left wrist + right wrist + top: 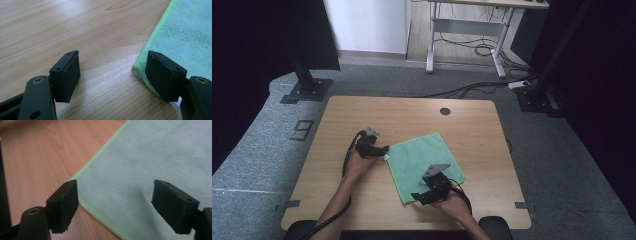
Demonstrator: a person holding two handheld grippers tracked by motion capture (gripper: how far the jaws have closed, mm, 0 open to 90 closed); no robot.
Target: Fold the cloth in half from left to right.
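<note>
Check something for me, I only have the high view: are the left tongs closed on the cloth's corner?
Observer: No. In the left gripper view the left tongs are open, jaws wide apart, with bare table between them.
Operator: Touching the cloth at all?
Observer: One jaw sits over the green cloth at its corner; I cannot tell if it touches.
Operator: And the right?
Observer: The right tongs are open too, straddling a cloth corner, one jaw at the hem, the other over the fabric.
</note>
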